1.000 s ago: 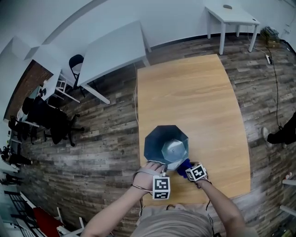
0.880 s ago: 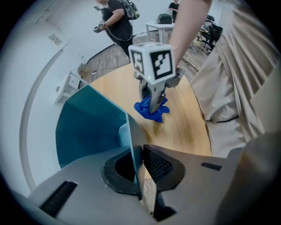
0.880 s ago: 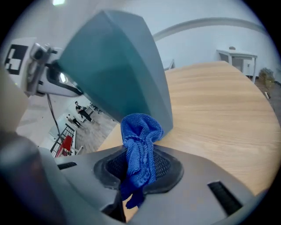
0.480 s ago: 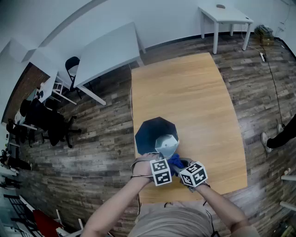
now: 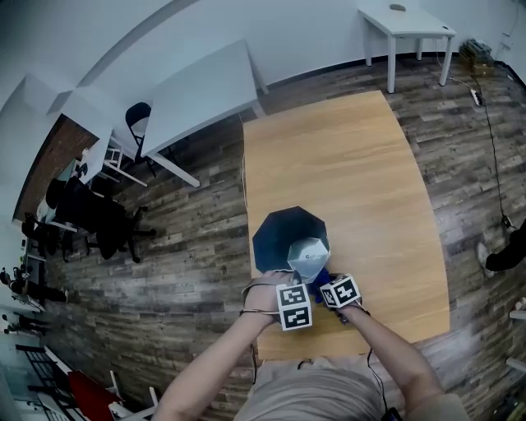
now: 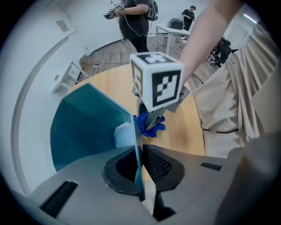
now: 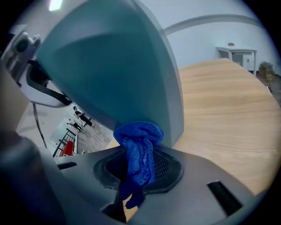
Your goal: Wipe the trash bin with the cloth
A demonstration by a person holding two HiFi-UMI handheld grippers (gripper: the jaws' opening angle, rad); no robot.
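Note:
A teal trash bin (image 5: 289, 237) stands on the wooden table (image 5: 353, 173) near its front left edge, its pale bottom showing inside. My left gripper (image 6: 139, 169) points straight down and is shut on the bin's near rim (image 6: 137, 145), which runs between the pads. My right gripper (image 7: 138, 173) is shut on a bunched blue cloth (image 7: 139, 149) and holds it against the bin's outer wall (image 7: 123, 74). In the head view the cloth (image 5: 322, 282) shows between the two marker cubes, just right of the left gripper (image 5: 289, 289).
White tables (image 5: 205, 90) stand beyond the wooden one, and another (image 5: 407, 25) at the back right. Black chairs (image 5: 90, 218) crowd the far left. A person's foot (image 5: 503, 256) shows at the right edge. A cable (image 5: 491, 123) trails across the wood floor.
The right gripper and cloth have moved up and left along the bin's outer wall, closer to the left gripper. The left gripper has stayed on the rim, rolled slightly.

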